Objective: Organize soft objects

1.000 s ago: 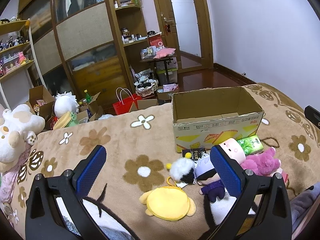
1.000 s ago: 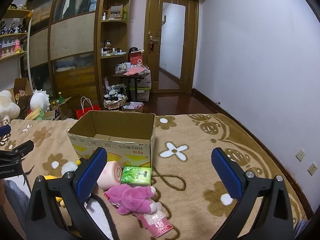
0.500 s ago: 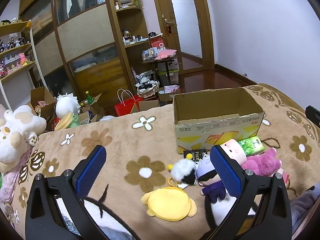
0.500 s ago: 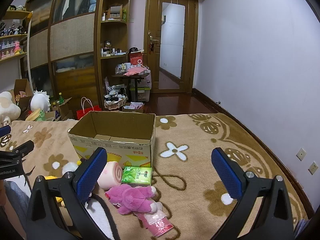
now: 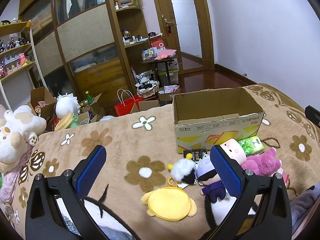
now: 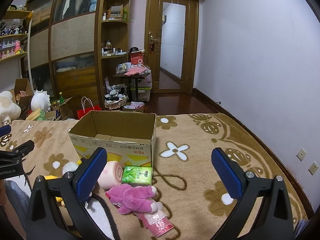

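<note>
An open, empty cardboard box (image 5: pixel 216 118) (image 6: pixel 114 138) stands on a brown flowered blanket (image 5: pixel 120 140). In front of it lie a yellow flat plush (image 5: pixel 169 203), a black-and-white pompom toy (image 5: pixel 183 170), a white-haired doll in purple (image 5: pixel 210 180), a pink roll plush (image 5: pixel 233 153) (image 6: pixel 112 173), a green tissue pack (image 5: pixel 250 143) (image 6: pixel 138 175) and a magenta bear (image 5: pixel 262 163) (image 6: pixel 132 197). My left gripper (image 5: pixel 158 167) is open and empty above the blanket, left of the toys. My right gripper (image 6: pixel 160 168) is open and empty, above the blanket right of the bear.
A large white-and-tan plush (image 5: pixel 16 132) lies at the blanket's left edge. Beyond the blanket stand open boxes, a red bag (image 5: pixel 128 106), a wardrobe and a small cluttered table (image 5: pixel 160 60). A pink packet (image 6: pixel 160 223) lies under the bear. A white wall (image 6: pixel 260 60) runs on the right.
Both views have shifted only slightly; the left gripper drifted a little. Both grippers stay open and empty, and the toys have not moved.
</note>
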Demonstrator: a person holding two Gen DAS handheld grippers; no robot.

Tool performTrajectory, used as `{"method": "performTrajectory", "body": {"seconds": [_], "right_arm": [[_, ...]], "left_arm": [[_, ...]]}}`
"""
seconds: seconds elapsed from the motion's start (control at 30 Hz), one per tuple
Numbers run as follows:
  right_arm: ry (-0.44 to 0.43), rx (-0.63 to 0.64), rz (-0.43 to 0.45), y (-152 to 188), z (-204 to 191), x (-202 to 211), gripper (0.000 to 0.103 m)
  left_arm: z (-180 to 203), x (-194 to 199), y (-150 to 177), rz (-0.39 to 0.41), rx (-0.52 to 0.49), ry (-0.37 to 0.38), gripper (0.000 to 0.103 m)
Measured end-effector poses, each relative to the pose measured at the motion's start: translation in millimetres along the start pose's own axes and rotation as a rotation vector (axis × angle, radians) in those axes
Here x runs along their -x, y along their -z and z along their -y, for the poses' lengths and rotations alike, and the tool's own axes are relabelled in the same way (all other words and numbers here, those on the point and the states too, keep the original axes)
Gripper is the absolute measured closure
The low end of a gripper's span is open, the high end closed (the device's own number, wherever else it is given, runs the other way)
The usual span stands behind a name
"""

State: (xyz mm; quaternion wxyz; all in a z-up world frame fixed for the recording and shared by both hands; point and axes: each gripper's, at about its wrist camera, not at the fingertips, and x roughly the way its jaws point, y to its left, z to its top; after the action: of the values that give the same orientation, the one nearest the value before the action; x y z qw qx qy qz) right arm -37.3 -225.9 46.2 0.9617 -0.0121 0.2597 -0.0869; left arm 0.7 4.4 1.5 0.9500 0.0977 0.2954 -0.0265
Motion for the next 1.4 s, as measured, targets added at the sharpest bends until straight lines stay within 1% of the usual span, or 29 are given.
{"method": "performTrajectory", "body": {"seconds": [0.9, 1.1, 1.23, 1.4], "right_arm": [[-0.002, 0.001, -0.005, 0, 0, -1, 0.000], [-0.007, 0.003, -0.023, 4, -2, -1, 0.000], [-0.019, -0.004, -0.071, 6, -4, -10, 0.000], [-0.057, -0.038, -0.155, 11, -5, -26, 0.000]], "left_arm": [[0, 1, 3, -0.007, -0.004, 0.000, 0.001], [4, -6, 7, -0.057, -0.019, -0.001, 0.001], [3, -16, 8, -0.104, -0.018, 0.003, 0.001], [6, -31, 8, -0.181, -0.010, 0.026, 0.001]]}}
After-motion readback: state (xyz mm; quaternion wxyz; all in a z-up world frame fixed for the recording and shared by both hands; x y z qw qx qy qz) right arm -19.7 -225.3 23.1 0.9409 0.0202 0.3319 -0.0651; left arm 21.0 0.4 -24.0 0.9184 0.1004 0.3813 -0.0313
